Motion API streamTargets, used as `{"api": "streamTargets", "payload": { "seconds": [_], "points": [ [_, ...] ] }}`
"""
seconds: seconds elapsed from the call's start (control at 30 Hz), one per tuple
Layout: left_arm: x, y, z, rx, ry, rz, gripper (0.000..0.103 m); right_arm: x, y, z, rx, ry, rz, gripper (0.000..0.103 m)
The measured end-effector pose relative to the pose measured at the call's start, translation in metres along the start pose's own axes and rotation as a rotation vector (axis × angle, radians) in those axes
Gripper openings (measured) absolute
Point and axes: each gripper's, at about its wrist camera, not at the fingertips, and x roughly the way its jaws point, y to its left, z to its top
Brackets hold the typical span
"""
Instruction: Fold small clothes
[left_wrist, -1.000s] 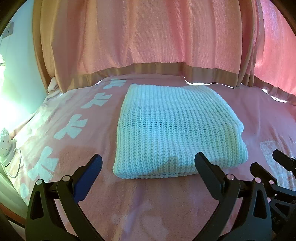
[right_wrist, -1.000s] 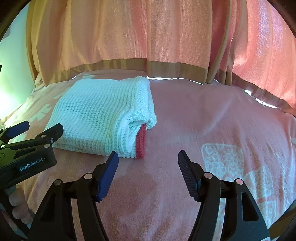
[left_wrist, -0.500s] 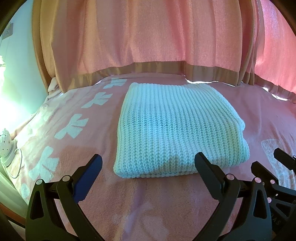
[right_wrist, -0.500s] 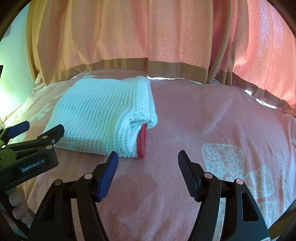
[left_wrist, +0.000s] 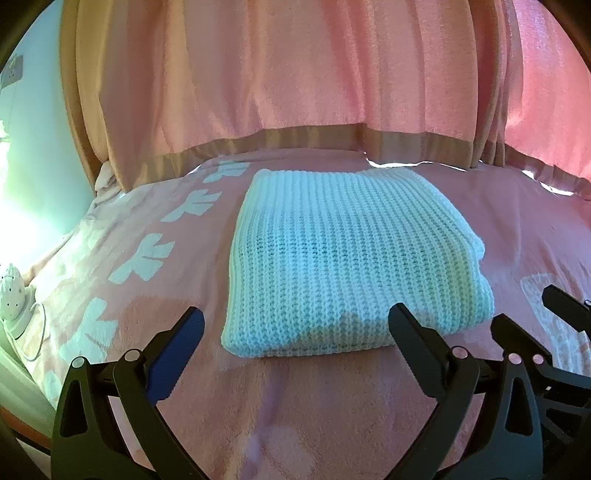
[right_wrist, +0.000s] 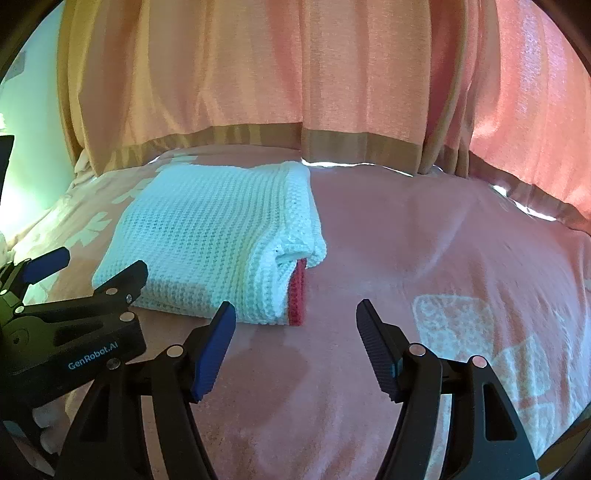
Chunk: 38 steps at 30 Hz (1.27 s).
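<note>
No change is seen against the frames from a second ago: the folded white knit garment (left_wrist: 351, 266) is found in the same spot, in the same shape, and both grippers are framed the same way. No shift of the bedding is noted either.

Left gripper (left_wrist: 295, 325): jaws are spread wide, nothing is held between them. The near edge of the garment is seen just beyond the fingertips in the left wrist view; the right-hand fingertip overlaps the garment's near edge in the picture, but contact cannot be confirmed. From the right wrist view the left gripper (right_wrist: 85, 266) is seen at the lower left, just beside the garment's near-left corner, with a blue pad visible on one finger.

Right gripper (right_wrist: 295, 317): jaws are held apart at a moderate width, nothing is gripped. Only the pink blanket (right_wrist: 424, 240) is framed between the fingers. The garment (right_wrist: 214, 236) lies just ahead and to the left of the blue-padded finger, not touched.

The garment is laid flat on the pink blanket, folded into a thick rectangle. A red knit edge (right_wrist: 298, 291) is exposed at its near-right corner, under the white layers. Pink curtains (left_wrist: 295, 74) with a tan hem are hung behind the bed.
</note>
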Motion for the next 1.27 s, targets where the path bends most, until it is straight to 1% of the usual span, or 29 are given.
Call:
{"api": "streamTargets", "payload": {
  "seconds": [0.97, 1.07, 1.27],
  "points": [
    [0.0029, 0.001, -0.0002, -0.004, 0.019, -0.002, 0.097, 0.0009, 0.002, 0.0002, 0.002, 0.001, -0.005, 0.066],
    [0.0051, 0.0037, 0.0001, -0.022, 0.036, -0.006, 0.097, 0.0015, 0.0026, 0.0001, -0.003, 0.002, -0.004, 0.066],
    [0.005, 0.0048, 0.0011, -0.033, 0.03, -0.001, 0.098, 0.0016, 0.0022, -0.0001, -0.007, 0.002, -0.004, 0.066]
  ]
}}
